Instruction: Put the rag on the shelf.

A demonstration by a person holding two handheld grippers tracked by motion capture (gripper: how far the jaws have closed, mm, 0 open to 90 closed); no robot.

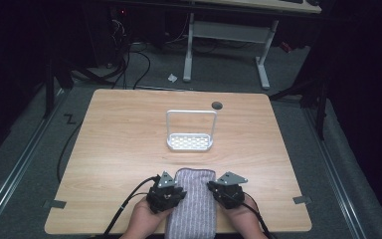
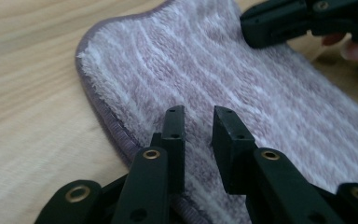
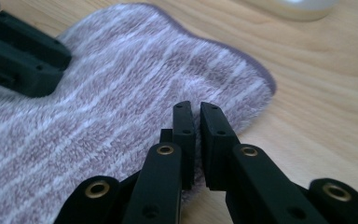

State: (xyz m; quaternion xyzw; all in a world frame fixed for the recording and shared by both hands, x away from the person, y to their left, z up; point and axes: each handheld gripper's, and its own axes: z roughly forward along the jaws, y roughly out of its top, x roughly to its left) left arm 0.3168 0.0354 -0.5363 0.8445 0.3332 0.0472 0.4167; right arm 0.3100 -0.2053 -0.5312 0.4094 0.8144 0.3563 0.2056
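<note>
As seen from the high view, the towel [image 1: 191,201] lies at the table's [image 1: 124,129] 6 o'clock edge, left gripper [image 1: 171,191] at its 9 o'clock side, right gripper [image 1: 218,189] at 3 o'clock. In the left gripper view, the jaws stand apart over the towel's [image 2: 205,79] hemmed edge, nothing pinched. In the right gripper view, the jaws are nearly together above the towel's [image 3: 121,102] corner; whether they pinch pile I cannot tell.

No text, label, brand, number or sign can be read anywhere in these views.
</note>
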